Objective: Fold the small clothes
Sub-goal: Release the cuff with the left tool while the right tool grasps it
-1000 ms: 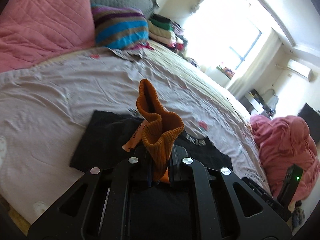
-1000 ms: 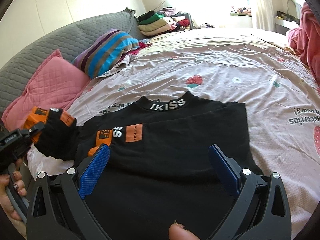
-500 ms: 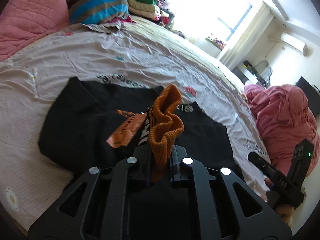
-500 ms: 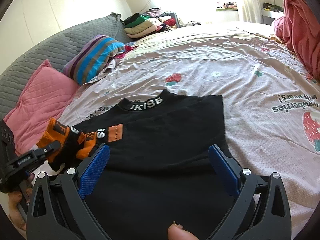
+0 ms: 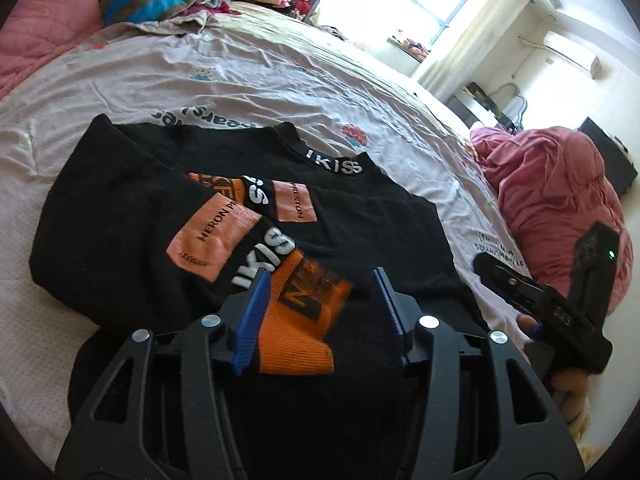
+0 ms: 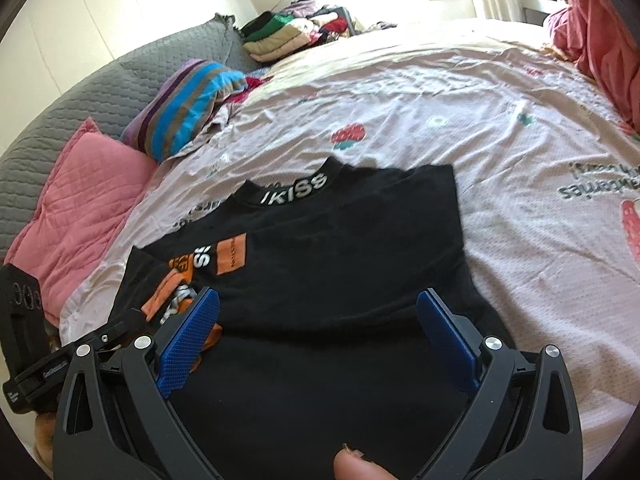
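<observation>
A black long-sleeved top [image 5: 360, 232] lay flat on the bed's pale pink printed sheet [image 5: 240, 68], its collar lettered "IKISS" toward the far side and its body stretching to the near edge. In the left wrist view the left claw [image 5: 320, 304] had just been opening: its blue pads [image 5: 252, 312] stood apart, with the orange ribbed cuff [image 5: 300, 320] of one sleeve lying loose between them on the black cloth, touching or nearly touching the left pad and clear of the right one. That sleeve was folded across the chest, its peach patches and white lettering facing up. In the right wrist view the right claw [image 6: 320, 336] hung released over the near part of the top, pads wide apart with only flat black fabric between them and nothing gripped; a fingertip [image 6: 356, 460] showed at the bottom edge. The left claw appeared at that view's left edge beside the folded sleeve. At the far left of the bed sat a pink quilted pillow [image 6: 80, 200], a striped cushion [image 6: 188, 96] and a stack of folded clothes [image 6: 288, 36]; a pink blanket [image 5: 560, 200] was heaped at the right.
</observation>
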`<state>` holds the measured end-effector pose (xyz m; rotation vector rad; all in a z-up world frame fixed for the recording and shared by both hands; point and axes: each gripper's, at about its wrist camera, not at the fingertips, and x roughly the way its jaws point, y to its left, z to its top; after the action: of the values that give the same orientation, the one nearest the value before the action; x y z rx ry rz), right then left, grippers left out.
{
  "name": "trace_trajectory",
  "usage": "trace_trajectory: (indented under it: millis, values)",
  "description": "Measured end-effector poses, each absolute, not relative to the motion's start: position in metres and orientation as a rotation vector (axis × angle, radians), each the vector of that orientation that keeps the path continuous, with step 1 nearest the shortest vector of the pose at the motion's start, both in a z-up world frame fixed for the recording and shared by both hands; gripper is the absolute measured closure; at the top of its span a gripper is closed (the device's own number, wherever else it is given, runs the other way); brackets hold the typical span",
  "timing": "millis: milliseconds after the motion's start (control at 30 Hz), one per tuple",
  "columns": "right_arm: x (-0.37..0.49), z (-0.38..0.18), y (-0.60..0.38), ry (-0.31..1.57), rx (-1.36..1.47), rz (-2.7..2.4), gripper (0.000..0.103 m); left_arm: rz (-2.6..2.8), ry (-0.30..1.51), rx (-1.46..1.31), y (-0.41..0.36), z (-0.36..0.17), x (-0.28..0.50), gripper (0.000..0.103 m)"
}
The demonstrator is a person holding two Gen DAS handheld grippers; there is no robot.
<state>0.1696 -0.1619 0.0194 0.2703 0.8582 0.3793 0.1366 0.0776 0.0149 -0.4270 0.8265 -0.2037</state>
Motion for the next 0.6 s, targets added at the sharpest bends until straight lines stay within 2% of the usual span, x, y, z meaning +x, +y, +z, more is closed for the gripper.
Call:
trace_trajectory:
  millis: [67, 167, 233, 367, 400, 500, 567, 600]
  values:
    - [0.170, 0.015, -0.154, 0.881, 0.268, 0.399, 0.005, -0.195, 0.817, -0.421, 0.080, 0.019, 0.133, 0.058]
    - [0.168, 0.009, -0.136, 0.918, 0.260, 0.448, 0.005, -0.148, 0.799, -0.432, 0.092, 0.024, 0.128, 0.034]
    - [0.165, 0.004, -0.120, 0.944, 0.246, 0.495, 0.005, -0.106, 0.783, -0.421, 0.100, 0.029, 0.126, 0.032]
    - [0.162, -0.006, -0.082, 1.008, 0.244, 0.588, 0.005, 0.008, 0.752, -0.424, 0.122, 0.035, 0.119, 0.010]
    - [0.161, -0.009, -0.073, 1.018, 0.242, 0.606, 0.006, 0.037, 0.745, -0.424, 0.127, 0.037, 0.117, 0.010]
    - [0.163, -0.015, -0.052, 1.054, 0.234, 0.630, 0.023, 0.096, 0.741, -0.435, 0.143, 0.037, 0.113, 0.010]
    - [0.166, -0.020, -0.040, 1.080, 0.240, 0.638, 0.029, 0.108, 0.737, -0.450, 0.151, 0.036, 0.110, 0.010]
    - [0.167, -0.021, -0.036, 1.081, 0.240, 0.638, 0.036, 0.118, 0.736, -0.458, 0.156, 0.035, 0.109, 0.010]
